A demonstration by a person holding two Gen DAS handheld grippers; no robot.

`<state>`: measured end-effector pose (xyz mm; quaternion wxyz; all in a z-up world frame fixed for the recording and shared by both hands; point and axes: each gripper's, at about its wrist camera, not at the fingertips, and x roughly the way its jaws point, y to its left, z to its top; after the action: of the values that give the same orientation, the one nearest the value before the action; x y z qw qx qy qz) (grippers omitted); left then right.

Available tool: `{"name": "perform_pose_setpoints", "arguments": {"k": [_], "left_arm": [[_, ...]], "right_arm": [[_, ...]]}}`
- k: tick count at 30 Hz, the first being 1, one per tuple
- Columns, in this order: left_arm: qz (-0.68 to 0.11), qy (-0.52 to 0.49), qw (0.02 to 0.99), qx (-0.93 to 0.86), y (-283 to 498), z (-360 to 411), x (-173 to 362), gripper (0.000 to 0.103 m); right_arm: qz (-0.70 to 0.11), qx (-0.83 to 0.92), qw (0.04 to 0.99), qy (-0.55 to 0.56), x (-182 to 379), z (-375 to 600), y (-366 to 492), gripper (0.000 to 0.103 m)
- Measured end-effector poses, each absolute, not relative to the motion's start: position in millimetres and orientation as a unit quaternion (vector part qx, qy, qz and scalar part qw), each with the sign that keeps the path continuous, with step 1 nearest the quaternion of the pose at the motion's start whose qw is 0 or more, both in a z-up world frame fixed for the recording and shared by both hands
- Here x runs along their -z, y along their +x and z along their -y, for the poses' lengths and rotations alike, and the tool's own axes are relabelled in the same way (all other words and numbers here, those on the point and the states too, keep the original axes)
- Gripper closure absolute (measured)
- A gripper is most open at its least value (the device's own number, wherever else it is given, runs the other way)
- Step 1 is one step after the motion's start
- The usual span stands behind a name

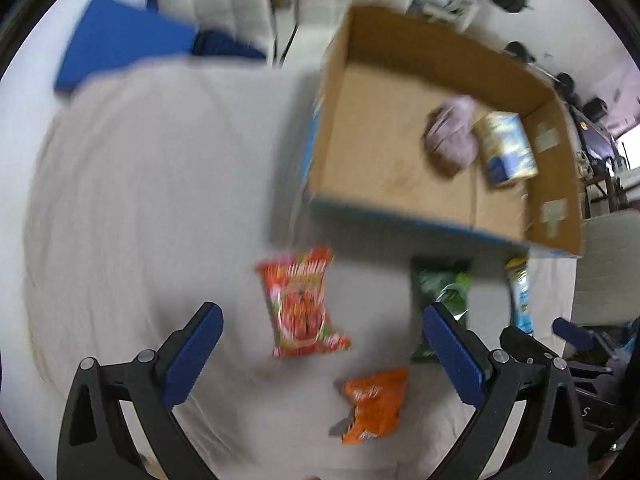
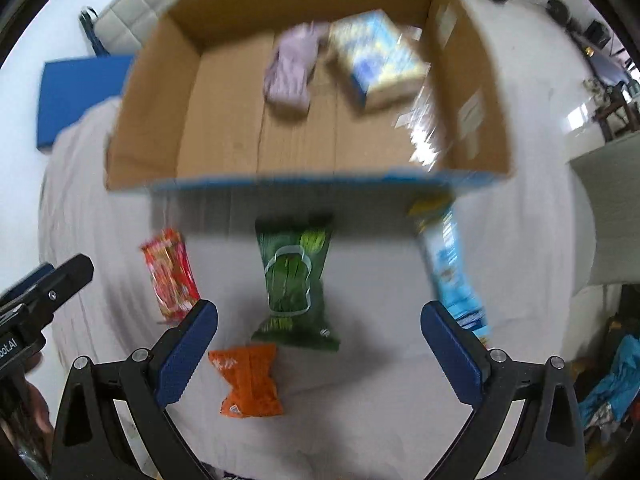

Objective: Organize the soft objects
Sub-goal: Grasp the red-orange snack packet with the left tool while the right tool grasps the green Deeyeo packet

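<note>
A: Both views smeared by motion blur. Left gripper (image 1: 322, 344) has its fingers spread wide, nothing between the blue pads. Right gripper (image 2: 318, 340), same: released, empty.

B: Surface?

A: White cloth (image 1: 140, 200) over the table. Open cardboard box (image 2: 224, 92) at the far side, its blue-edged near wall facing the grippers.

B: Contents of the box?

A: Two items toward its far right corner. A lilac soft bundle (image 2: 292, 68), and touching it on the right, a blue-and-yellow packet (image 2: 376, 60). Print unreadable.

B: What lies outside?

A: Four packets on the cloth, near side of the box. Red packet (image 1: 302, 300) on the left, lying flat; in the left wrist view it sits between the left gripper's fingers but beyond the tips, not touched. Green packet (image 2: 296, 280) in the middle, long axis running near to far. Orange packet (image 2: 248, 380) nearest, just beside the green one's near left corner; contact between them, cannot tell. Light blue packet (image 2: 448, 268) on the right, its far end close to the box wall.

B: Grippers relative to each other?

A: Side by side; the left one's finger shows at the left edge of the right wrist view. Blue flat panel (image 2: 80, 96) sits beyond the cloth, far left.
</note>
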<state>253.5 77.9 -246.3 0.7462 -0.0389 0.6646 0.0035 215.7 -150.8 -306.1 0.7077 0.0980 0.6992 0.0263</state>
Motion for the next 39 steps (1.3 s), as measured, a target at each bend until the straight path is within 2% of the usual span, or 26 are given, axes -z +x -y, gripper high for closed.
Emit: {"name": "perform_pose_setpoints", "arguments": {"k": [5, 10, 12, 15, 17, 18, 19, 20, 22, 30, 39], "left_arm": [[-0.712, -0.099, 0.695, -0.014, 251.2, -100.5, 309.2, 0.0], [-0.751, -0.11, 0.651, -0.019, 256.2, -104.6, 367.7, 0.001], [-0.76, -0.11, 0.64, -0.015, 256.9, -102.8, 382.2, 0.001], [-0.771, -0.097, 0.63, -0.011, 255.2, -96.0, 397.7, 0.011], [-0.764, -0.081, 0.64, -0.011, 253.1, -88.8, 395.0, 0.018], [-0.76, -0.073, 0.646, -0.01, 252.1, -84.8, 392.1, 0.028], [-0.757, -0.057, 0.651, -0.01, 250.3, -79.5, 388.6, 0.043], [-0.755, -0.049, 0.654, -0.009, 248.6, -76.2, 385.9, 0.05], [-0.751, -0.042, 0.659, -0.006, 242.7, -70.0, 380.7, 0.057], [-0.728, -0.013, 0.685, -0.014, 209.0, -41.1, 354.6, 0.058], [-0.685, -0.026, 0.727, 0.046, 172.8, 16.1, 269.3, 0.058]], "right_arm": [[-0.73, -0.023, 0.676, 0.099, 355.0, 130.8, 220.2, 0.0], [-0.753, -0.016, 0.65, 0.101, 387.6, 118.3, 226.1, 0.002], [-0.759, -0.016, 0.643, 0.103, 395.5, 114.5, 226.3, 0.009], [-0.769, -0.016, 0.63, 0.106, 406.6, 109.4, 225.3, 0.027], [-0.773, -0.011, 0.626, 0.101, 411.5, 107.7, 223.3, 0.048], [-0.773, -0.008, 0.627, 0.101, 412.3, 108.0, 222.0, 0.052], [-0.772, -0.006, 0.627, 0.1, 412.3, 108.5, 219.9, 0.056], [-0.771, -0.006, 0.628, 0.101, 411.4, 109.1, 218.0, 0.058], [-0.77, -0.003, 0.631, 0.096, 408.2, 110.5, 213.1, 0.06], [-0.759, -0.024, 0.644, 0.093, 375.3, 119.8, 184.4, 0.063], [-0.72, -0.069, 0.681, 0.112, 289.2, 141.4, 165.3, 0.063]]}}
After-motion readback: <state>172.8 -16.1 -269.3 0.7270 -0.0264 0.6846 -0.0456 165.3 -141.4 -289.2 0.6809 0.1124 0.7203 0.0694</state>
